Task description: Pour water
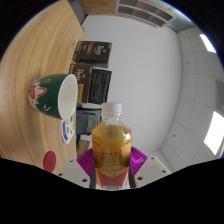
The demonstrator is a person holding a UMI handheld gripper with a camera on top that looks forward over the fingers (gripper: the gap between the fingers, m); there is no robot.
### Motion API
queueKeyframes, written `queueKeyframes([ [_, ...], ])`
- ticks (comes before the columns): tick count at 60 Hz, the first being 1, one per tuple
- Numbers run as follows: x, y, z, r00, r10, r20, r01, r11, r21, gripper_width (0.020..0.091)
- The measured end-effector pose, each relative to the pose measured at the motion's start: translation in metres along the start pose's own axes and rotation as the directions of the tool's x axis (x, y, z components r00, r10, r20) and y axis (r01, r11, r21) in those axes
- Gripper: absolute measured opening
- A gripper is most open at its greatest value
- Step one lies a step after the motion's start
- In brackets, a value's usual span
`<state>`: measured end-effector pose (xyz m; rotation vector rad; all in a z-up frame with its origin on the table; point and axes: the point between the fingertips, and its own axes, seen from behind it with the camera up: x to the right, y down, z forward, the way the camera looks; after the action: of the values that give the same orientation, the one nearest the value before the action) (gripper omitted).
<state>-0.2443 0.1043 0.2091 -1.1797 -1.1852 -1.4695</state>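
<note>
Here the gripper [112, 160] pinches a clear plastic bottle of amber liquid, white-capped [113, 140], between its fingers. A green ceramic mug [55, 97] lies beyond them, seemingly on its side, so pouring could spill across the wooden table [30, 60].

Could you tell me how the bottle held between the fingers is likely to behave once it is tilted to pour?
The bottle looks nearly full of amber liquid, so probably heavy for its size. The hand-held gripper clamps it low, so it may feel top-heavy. Its white cap appears on, so nothing should reach the green mug yet.
</note>
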Motion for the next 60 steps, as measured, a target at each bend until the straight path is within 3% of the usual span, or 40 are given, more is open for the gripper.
queueKeyframes([
  [12,-0.011,-0.018,0.023,0.897,-0.441,-0.034,0.441,0.897,0.004,0.0446],
  [27,-0.008,-0.013,0.027,0.894,-0.447,-0.029,0.448,0.894,0.017,0.0446],
  [34,0.013,-0.012,0.029,0.981,-0.191,-0.023,0.192,0.980,0.044,0.0445],
  [38,0.037,-0.003,0.031,0.980,0.199,-0.025,-0.198,0.979,0.038,0.0445],
  [40,0.042,0.009,0.028,0.909,0.414,-0.055,-0.412,0.910,0.045,0.0447],
  [47,0.036,0.044,0.032,0.526,0.851,0.019,-0.851,0.526,0.004,0.0447],
  [55,-0.031,0.084,0.038,0.018,0.998,0.057,-0.995,0.023,-0.101,0.0445],
  [60,-0.084,0.085,0.055,-0.172,0.981,0.086,-0.968,-0.152,-0.200,0.0449],
])
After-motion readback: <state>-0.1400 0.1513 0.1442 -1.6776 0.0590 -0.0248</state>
